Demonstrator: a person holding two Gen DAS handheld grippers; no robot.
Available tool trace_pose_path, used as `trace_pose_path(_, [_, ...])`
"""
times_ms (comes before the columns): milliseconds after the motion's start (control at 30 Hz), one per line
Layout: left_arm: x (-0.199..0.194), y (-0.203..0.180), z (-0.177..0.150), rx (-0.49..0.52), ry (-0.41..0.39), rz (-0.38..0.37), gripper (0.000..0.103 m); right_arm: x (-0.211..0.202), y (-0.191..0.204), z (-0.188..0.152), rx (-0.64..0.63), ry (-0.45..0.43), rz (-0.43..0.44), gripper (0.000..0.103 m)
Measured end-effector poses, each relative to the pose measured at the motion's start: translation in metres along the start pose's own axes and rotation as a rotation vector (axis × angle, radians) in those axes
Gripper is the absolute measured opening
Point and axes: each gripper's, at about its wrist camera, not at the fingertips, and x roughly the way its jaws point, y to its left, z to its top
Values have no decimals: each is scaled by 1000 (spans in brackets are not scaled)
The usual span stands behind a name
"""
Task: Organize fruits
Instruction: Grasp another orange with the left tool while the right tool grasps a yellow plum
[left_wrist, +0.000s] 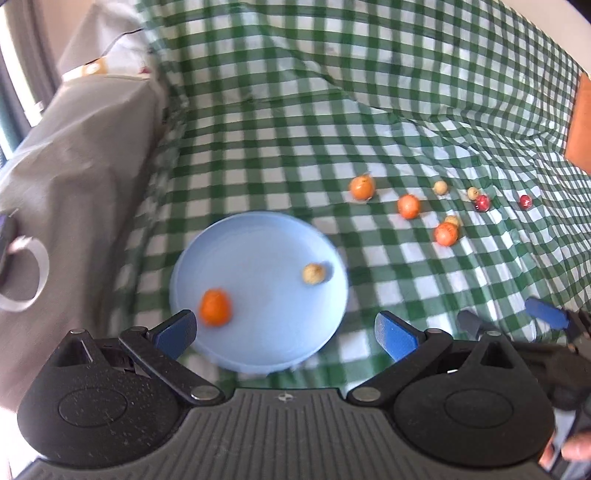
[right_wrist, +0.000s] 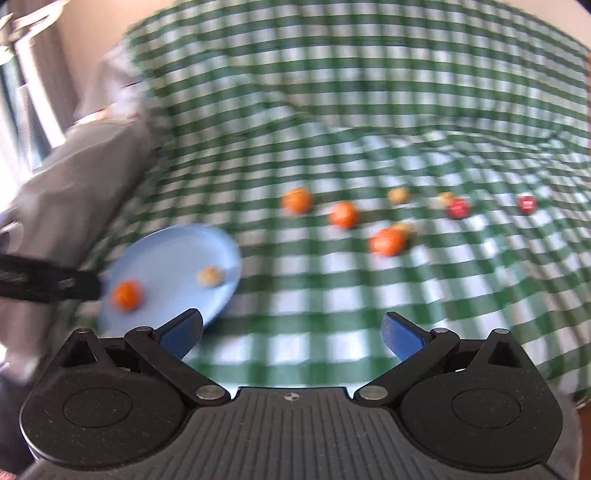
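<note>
A light blue plate (left_wrist: 258, 343) lies on the green checked cloth and holds an orange fruit (left_wrist: 215, 307) and a small tan fruit (left_wrist: 314, 273). Beyond it to the right lie three orange fruits (left_wrist: 362, 187), several small tan fruits (left_wrist: 440, 187) and two red fruits (left_wrist: 482, 202). My left gripper (left_wrist: 284, 334) is open and empty above the plate's near rim. My right gripper (right_wrist: 291, 334) is open and empty over the cloth, right of the plate (right_wrist: 159, 254); its fingers also show in the left wrist view (left_wrist: 546, 317). The right wrist view is blurred.
The green checked cloth (left_wrist: 332, 110) is wrinkled, with a raised fold behind the fruits. A grey fabric-covered object (left_wrist: 74, 166) stands left of the plate. An orange-brown surface (left_wrist: 581, 122) shows at the far right edge.
</note>
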Motion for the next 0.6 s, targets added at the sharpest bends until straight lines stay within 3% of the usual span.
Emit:
trace_pose_path(167, [43,-43,39,36,-2,-34,103,51,-69,21,67,-102,-214,102])
trace_pose_path(267, [77,-73,62,45,6,-70,103,89,-111,29,96,-117,-310,102])
trace_pose_path(433, [144,-115,97,57,48,-82,103,152,-150,37,96,-87,-312,102])
trace_pose_path(600, [194,-139,116,79,84,-67,103,192,-152,37,29,-76,-216,99])
